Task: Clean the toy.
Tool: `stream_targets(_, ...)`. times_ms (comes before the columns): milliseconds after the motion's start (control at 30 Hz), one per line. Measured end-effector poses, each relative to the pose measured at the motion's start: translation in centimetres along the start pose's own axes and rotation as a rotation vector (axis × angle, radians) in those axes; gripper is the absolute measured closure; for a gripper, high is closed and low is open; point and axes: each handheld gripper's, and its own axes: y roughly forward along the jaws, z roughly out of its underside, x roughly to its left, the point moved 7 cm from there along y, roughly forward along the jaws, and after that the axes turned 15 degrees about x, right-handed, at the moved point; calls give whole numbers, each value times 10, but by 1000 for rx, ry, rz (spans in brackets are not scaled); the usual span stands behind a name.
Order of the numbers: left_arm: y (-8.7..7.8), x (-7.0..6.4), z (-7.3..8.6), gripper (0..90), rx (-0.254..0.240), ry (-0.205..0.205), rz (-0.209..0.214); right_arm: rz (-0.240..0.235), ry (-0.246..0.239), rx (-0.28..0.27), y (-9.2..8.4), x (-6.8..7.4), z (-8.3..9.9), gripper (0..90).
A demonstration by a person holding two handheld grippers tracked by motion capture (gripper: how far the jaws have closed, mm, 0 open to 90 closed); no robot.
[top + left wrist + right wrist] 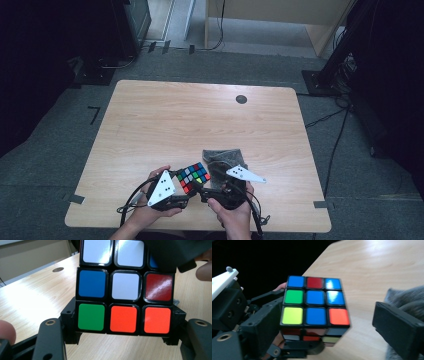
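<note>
The left tool clamps the puzzle cube between its jaws above the table, while the right tool, jaws parted and touching nothing, sits just beside the cube with a grey cloth beyond it.

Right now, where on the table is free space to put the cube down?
The wooden table is bare across its far and left parts, up to the dark round hole. It is crowded at the near edge: the cube, the grey cloth and both grippers.
</note>
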Motion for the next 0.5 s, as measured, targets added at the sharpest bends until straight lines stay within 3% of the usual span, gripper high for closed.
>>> stream_targets(167,3,-8,-1,336,11,49,-25,-17,19,45,9,1,7,224)
stream_targets(267,4,-8,1,335,23,59,-30,-57,33,60,11,2,10,321)
stream_targets(400,6,-8,2,334,34,55,-33,-35,32,63,11,3,12,344)
stream_targets(500,10,-9,3,325,55,52,-31,30,-18,64,13,3,13,346)
